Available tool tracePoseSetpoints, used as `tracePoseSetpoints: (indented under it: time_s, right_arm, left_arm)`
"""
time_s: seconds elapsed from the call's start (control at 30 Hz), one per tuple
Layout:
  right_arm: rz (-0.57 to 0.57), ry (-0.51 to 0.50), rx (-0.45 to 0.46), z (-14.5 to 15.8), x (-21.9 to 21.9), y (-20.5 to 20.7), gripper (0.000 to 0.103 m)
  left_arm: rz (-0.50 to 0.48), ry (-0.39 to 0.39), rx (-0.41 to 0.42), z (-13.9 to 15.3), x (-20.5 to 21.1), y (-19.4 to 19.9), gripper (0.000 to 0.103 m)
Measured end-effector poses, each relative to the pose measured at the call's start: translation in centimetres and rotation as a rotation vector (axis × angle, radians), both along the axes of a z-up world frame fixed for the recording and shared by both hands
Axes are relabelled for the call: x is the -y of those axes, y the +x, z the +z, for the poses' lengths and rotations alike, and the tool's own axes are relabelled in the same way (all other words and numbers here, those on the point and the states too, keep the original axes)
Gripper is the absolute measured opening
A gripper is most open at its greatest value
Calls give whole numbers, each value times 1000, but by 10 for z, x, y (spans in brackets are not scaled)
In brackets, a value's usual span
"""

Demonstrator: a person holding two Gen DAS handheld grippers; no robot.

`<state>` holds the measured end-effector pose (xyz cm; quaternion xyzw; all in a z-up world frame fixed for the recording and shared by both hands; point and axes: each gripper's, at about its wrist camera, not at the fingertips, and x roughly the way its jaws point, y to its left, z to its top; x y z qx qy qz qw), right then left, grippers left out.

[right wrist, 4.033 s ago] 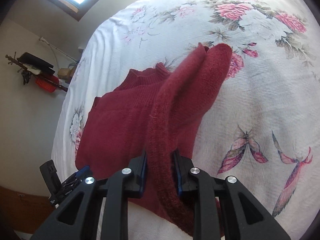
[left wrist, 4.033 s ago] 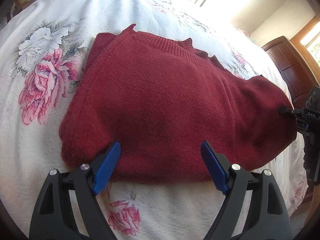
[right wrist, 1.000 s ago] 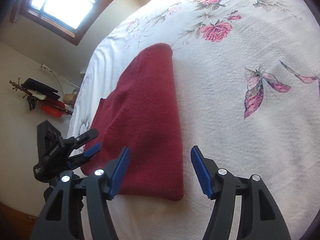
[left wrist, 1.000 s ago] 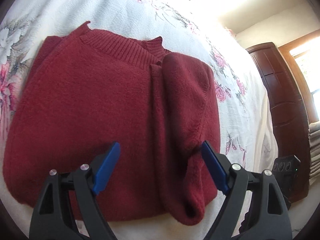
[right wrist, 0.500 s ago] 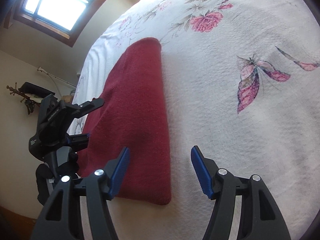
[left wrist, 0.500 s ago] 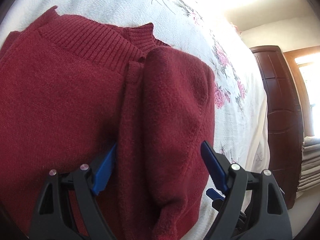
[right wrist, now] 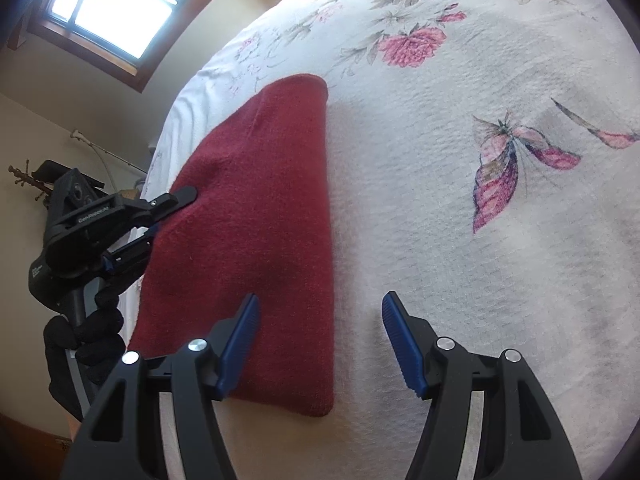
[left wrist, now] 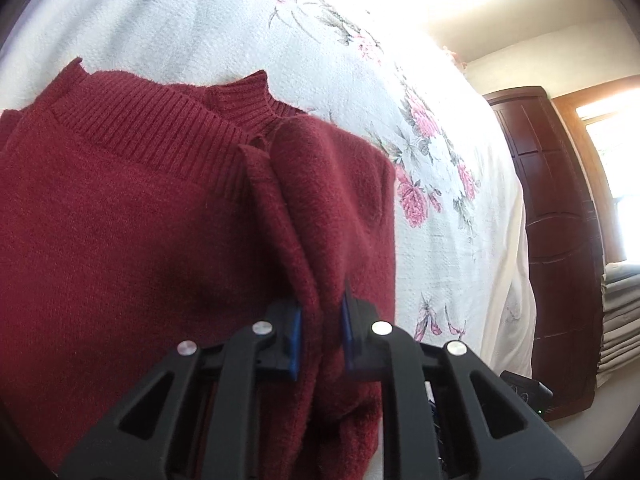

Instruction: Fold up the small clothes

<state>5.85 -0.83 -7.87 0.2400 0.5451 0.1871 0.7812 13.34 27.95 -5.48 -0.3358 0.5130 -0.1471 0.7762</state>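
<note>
White floral bedspread, cream walls, wood-framed window bright with daylight, dark wooden wardrobe, second sunlit window.

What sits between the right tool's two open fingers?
In the right wrist view, the right tool hangs open: the edge of the red sweater near its left finger, then bare flowered bedspread up to the other finger.

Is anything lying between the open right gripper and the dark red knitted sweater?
Nothing visible. The right gripper hovers open over the dark red knitted sweater's folded edge, with only floral bedspread beside it.
</note>
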Motion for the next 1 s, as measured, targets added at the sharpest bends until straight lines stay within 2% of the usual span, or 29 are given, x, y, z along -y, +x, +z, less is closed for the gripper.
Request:
tracePoseSetpoints:
  time_s: [0.2, 0.33, 0.5, 0.73, 1.0]
  right_arm:
    - [7, 8, 2, -1, 0, 2, 65]
    - [26, 3, 8, -1, -8, 1, 65]
    - [57, -12, 23, 2, -19, 0, 65]
    - [124, -27, 30, 2, -45, -2, 65]
    - [227, -30, 26, -2, -86, -11, 65]
  left_arm:
    - [-19, 32, 88, 43, -24, -19, 13]
    - [1, 54, 76, 54, -60, -26, 13]
    - [50, 124, 59, 59, -107, -34, 13]
    - [102, 159, 5, 41, -154, -43, 13]
    - [149, 128, -59, -11, -187, -46, 14]
